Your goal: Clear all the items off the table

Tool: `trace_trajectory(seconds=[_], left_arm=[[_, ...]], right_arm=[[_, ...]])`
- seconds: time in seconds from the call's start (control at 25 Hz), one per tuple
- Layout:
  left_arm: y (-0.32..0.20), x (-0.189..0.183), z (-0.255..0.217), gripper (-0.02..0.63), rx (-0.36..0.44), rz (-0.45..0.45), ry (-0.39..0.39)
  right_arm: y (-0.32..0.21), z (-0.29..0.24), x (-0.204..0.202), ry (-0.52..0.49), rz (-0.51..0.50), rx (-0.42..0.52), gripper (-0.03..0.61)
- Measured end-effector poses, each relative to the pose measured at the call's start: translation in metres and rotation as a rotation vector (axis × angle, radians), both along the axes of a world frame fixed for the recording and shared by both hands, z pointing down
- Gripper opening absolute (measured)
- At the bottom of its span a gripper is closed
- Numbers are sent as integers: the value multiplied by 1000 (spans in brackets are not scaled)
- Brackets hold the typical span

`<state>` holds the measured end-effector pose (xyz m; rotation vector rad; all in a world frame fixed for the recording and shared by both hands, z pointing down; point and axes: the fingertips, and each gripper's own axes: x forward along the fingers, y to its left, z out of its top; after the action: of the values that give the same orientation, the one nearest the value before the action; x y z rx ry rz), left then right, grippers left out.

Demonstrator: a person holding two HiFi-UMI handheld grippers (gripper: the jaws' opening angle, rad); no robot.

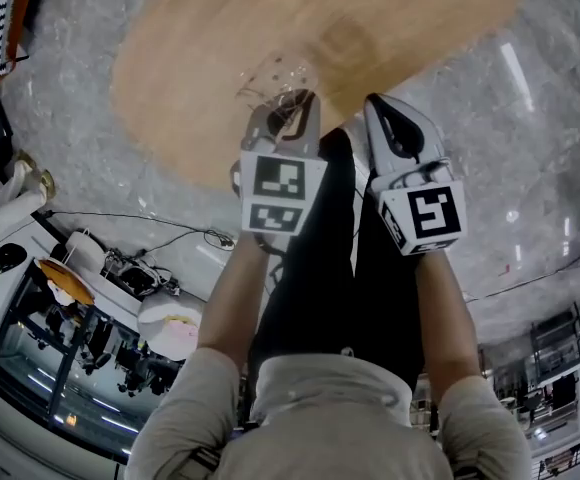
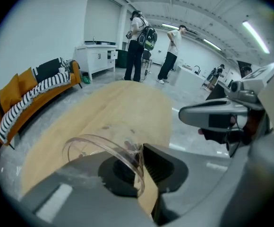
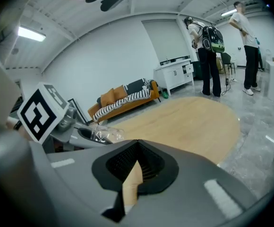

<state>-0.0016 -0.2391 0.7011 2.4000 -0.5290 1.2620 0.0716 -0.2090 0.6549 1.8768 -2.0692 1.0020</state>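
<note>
Closest in the head view are the person's forearms point(image 1: 232, 313), reaching down and forward with a tool in each hand. Beyond them lies the table point(image 1: 200, 58), a big oval of pale wood on a marble floor point(image 1: 530, 148). What shows of its top is bare, so the task looks nearly done.

At the table's near edge hangs the left gripper point(image 1: 282, 116), with the right gripper point(image 1: 382, 108) just beside it on the right. In the right gripper view those jaws are pressed together with nothing between them, only table showing through the recess behind the tips.

Smallest is the cup point(image 1: 275, 80), clear thin plastic and tipped over on its side. The left gripper's jaws are clamped on its wall near the rim, over the table's near edge. Whether it touches the wood I cannot tell.

The step in hand seems to be carrying this cup away. Doing it well likely means a steady, light squeeze, since thin plastic would buckle or pop out under more. Lift before pulling back, so the cup does not drag on the edge. The idle right gripper should stay wide of the cup.
</note>
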Motion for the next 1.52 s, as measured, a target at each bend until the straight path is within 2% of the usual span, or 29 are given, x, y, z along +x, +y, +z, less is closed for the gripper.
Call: trace_trajectory(seconds=[0.16, 0.4, 0.52, 0.64, 0.8, 0.92, 1.2, 1.36, 1.52], left_arm=[[9, 8, -25, 49, 18, -55, 52], [20, 2, -96, 49, 57, -134, 102], [25, 8, -131, 49, 60, -211, 148], [22, 20, -170, 49, 104, -272, 200], [28, 23, -231, 49, 176, -278, 248], [31, 34, -273, 49, 222, -267, 296], [41, 68, -366, 49, 393, -240, 403], [77, 62, -405, 49, 420, -261, 432], [97, 67, -429, 49, 462, -268, 465]], right_arm=[[-3, -24, 10, 21, 11, 31, 6], [-3, -84, -1, 68, -62, 90, 6], [-2, -121, 9, 78, -46, 140, 6], [-4, -159, 21, 57, 5, 195, 6], [3, -220, 15, 52, 38, 278, 6], [12, -266, 16, 95, 30, 347, 6], [30, -365, 55, 178, 71, 521, 6], [64, -414, 55, 216, 74, 570, 6], [90, -433, 52, 218, 68, 605, 6]])
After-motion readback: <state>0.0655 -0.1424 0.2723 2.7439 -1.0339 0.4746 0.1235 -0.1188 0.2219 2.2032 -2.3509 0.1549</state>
